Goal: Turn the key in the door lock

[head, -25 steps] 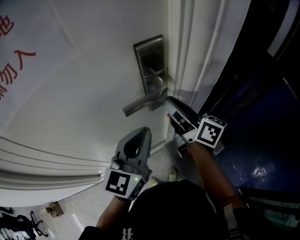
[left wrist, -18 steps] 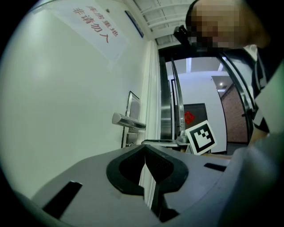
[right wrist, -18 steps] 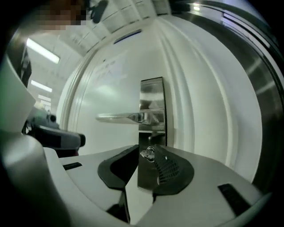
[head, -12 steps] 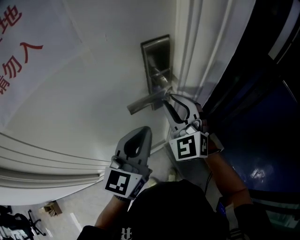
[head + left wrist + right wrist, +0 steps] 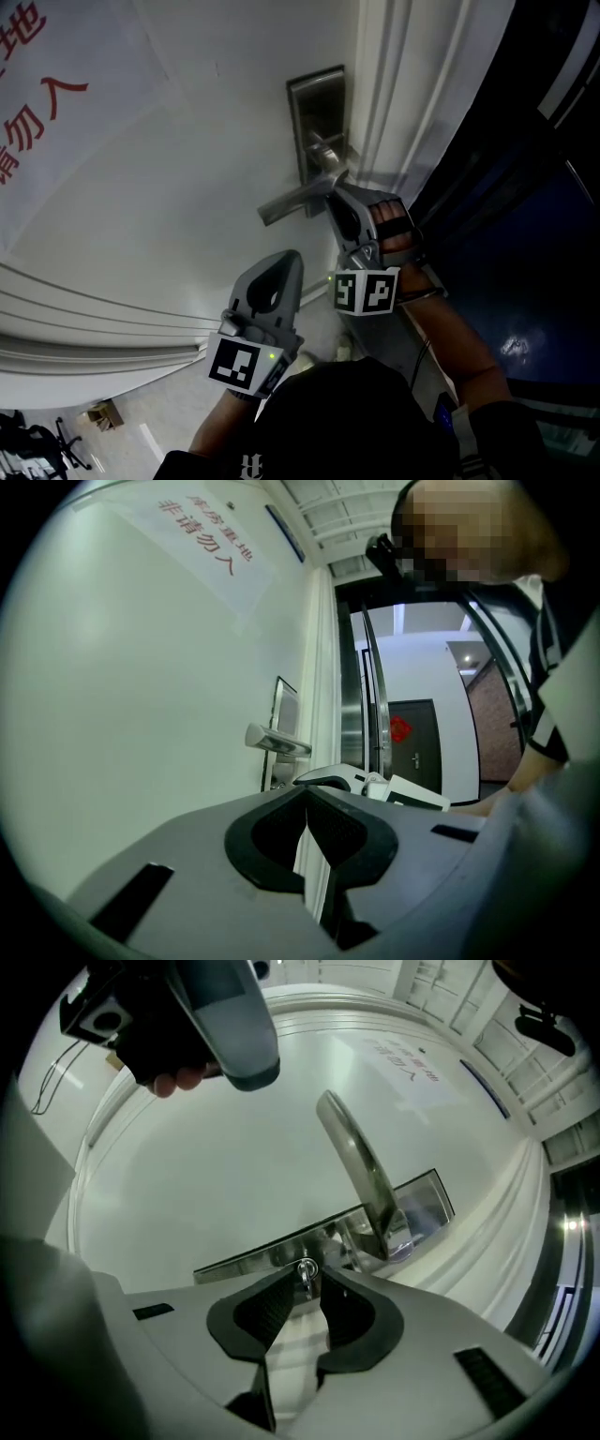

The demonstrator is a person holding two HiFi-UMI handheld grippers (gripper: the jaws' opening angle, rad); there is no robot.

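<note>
Right gripper (image 5: 307, 1283): its own view shows the jaws nearly shut, pinching the small metal key (image 5: 305, 1274) right at the tips. The key sits in the steel lock plate (image 5: 422, 1204), just beside the base of the handle (image 5: 356, 1162). The head view can't confirm this. There the right gripper (image 5: 336, 194) is pushed up under the handle (image 5: 291, 200) at the lower end of the lock plate (image 5: 314, 108), and the key is hidden behind it. Left gripper (image 5: 307, 797): its own view shows the jaws closed together with nothing between them, pointing along the white door (image 5: 141, 714). In the head view the left gripper (image 5: 286, 262) is held below and left of the handle, apart from the door (image 5: 187, 187) hardware and from the right gripper. The left gripper view also gives a side profile: the handle (image 5: 275, 739) sticks out from the lock plate (image 5: 284, 700), and the right gripper (image 5: 323, 778) is low beside it. A sign (image 5: 202, 550) with red characters is on the door up high; the head view catches the sign (image 5: 37, 84) at the left edge. The right gripper view shows the left gripper (image 5: 230, 1016) from the front at top, with the hand (image 5: 178, 1080) holding it.
</note>
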